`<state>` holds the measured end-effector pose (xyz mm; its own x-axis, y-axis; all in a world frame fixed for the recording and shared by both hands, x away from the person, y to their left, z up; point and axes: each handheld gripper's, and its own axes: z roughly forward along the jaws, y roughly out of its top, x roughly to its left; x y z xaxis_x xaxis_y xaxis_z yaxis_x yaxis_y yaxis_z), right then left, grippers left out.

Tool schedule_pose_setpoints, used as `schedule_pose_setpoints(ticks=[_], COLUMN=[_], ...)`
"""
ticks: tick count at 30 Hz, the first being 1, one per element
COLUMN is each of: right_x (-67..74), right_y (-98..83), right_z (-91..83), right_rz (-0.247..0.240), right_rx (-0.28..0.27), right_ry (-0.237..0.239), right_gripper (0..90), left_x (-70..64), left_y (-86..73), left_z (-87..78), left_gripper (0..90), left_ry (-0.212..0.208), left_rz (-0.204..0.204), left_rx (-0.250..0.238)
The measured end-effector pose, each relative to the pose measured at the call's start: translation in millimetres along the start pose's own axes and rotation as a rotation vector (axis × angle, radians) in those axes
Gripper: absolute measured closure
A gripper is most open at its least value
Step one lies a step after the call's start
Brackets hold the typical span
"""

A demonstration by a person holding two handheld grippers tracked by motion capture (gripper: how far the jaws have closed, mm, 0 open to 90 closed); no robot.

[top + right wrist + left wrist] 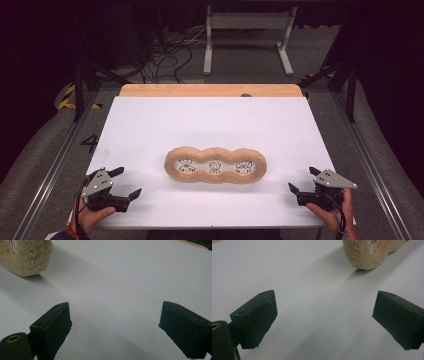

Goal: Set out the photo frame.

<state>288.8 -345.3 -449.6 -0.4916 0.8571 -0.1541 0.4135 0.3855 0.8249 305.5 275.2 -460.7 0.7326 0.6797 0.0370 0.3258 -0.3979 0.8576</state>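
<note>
A tan fuzzy frame (216,151) with three round holes lies in the middle of the white sheet, a small cartoon figure showing in each hole. Its left end (364,255) appears at the top of the left gripper view and its right end (26,258) at the top left of the right gripper view. My left gripper (126,181) rests near the front left corner, open, nothing between its jaws. My right gripper (303,179) sits near the front right corner, open and empty too. Both stand well apart from the frame.
The white sheet (150,130) covers a wooden tabletop (210,90) whose far edge shows. Beyond it stand a white metal stand (247,35) and loose cables (165,55) on the floor. Metal rails (367,165) run along both sides of the table.
</note>
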Motion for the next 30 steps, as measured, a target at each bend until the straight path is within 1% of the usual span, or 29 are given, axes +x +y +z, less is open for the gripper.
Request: schedule_pose_setpoints(ticks=[1, 7, 13, 21, 25, 27, 30], right_x=[0.1, -0.3, 0.6, 0.9, 0.6, 0.5, 0.7], right_y=[-0.1, -0.8, -0.1, 0.0, 0.2, -0.1, -0.5], right_z=[0.3, 0.4, 0.2, -0.8, 0.2, 0.2, -1.1], right_rz=[-0.002, -0.002, -0.006, -0.009, -0.002, 0.004, -0.004], right_rx=[0.002, 0.002, 0.0, -0.001, -0.002, 0.0, 0.002], right_ry=[0.0, -0.003, -0.001, -0.008, -0.012, -0.013, -0.021], right_gripper=[10.0, 10.1, 10.1, 10.1, 10.1, 10.1, 10.1], left_x=[0.2, -0.6, 0.2, 0.3, 0.8, 0.3, -0.2], left_y=[0.2, 0.6, 0.4, 1.5, 1.6, 2.0, 2.3], left_z=[0.6, 2.5, 1.4, 2.7, 2.0, 2.0, 3.0], left_gripper=[5.8, 5.8, 5.8, 5.8, 5.9, 5.9, 5.9], left_ry=[0.001, -0.008, -0.005, -0.01, -0.015, -0.014, -0.015], left_rz=[0.006, 0.006, -0.001, 0.003, -0.01, -0.009, -0.003], left_rx=[0.003, 0.009, 0.006, 0.001, -0.013, -0.013, -0.004])
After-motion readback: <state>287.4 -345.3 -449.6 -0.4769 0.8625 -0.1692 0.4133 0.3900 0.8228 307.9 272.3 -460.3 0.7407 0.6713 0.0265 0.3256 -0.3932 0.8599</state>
